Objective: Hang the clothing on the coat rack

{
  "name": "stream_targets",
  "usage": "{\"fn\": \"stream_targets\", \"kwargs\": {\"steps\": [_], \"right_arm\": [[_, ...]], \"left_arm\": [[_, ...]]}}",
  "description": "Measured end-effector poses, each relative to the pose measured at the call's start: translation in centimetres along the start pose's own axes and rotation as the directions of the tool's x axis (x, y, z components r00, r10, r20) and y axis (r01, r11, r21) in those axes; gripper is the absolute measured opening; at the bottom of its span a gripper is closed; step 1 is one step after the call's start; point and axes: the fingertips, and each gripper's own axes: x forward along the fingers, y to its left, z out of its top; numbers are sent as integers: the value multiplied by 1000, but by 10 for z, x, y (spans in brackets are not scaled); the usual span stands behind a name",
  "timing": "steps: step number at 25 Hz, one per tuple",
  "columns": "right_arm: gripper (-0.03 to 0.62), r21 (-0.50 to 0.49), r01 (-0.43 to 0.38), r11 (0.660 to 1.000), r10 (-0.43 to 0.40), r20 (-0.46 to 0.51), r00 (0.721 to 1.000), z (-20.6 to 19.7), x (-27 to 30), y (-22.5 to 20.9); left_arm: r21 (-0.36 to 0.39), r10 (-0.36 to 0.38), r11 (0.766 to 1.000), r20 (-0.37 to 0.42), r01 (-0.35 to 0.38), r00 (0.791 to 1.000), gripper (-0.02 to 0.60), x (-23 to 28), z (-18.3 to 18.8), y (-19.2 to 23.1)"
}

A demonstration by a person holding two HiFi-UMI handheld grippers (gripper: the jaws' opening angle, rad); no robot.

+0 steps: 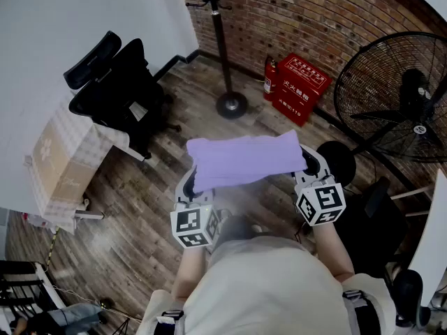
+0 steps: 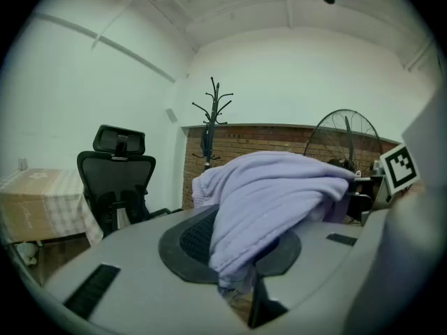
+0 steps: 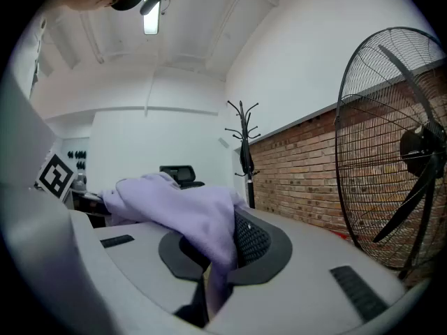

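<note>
You have the soft lilac knitted garment lifted but not yet hung: your left tool and right tool are each clenched on one end of it. The black metal coat rack stands well apart ahead. The garment spans between both tools, bunched and folded, above the wooden floor.

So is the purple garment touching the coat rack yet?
Apart. The head view shows the purple garment well short of the coat rack, with wooden floor showing between them.
</note>
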Motion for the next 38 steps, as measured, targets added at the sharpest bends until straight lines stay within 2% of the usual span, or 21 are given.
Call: {"fn": "stream_targets", "kwargs": {"steps": [10, 18, 25, 38], "right_arm": [[20, -8, -4, 1000, 5, 26, 1000, 7, -32, 10], [20, -14, 6, 1000, -5, 43, 999, 9, -43, 9], [21, 10, -18, 1000, 17, 68, 998, 14, -46, 10], [21, 13, -36, 999, 35, 49, 998, 11, -37, 4]], "left_arm": [[5, 7, 1000, 19, -7, 1000, 64, -32, 0, -13], [2, -12, 1000, 27, 12, 1000, 64, -37, 0, -20], [4, -5, 1000, 36, 4, 999, 63, -42, 3, -22], [5, 11, 1000, 28, -11, 1000, 64, -37, 3, -23]]}}
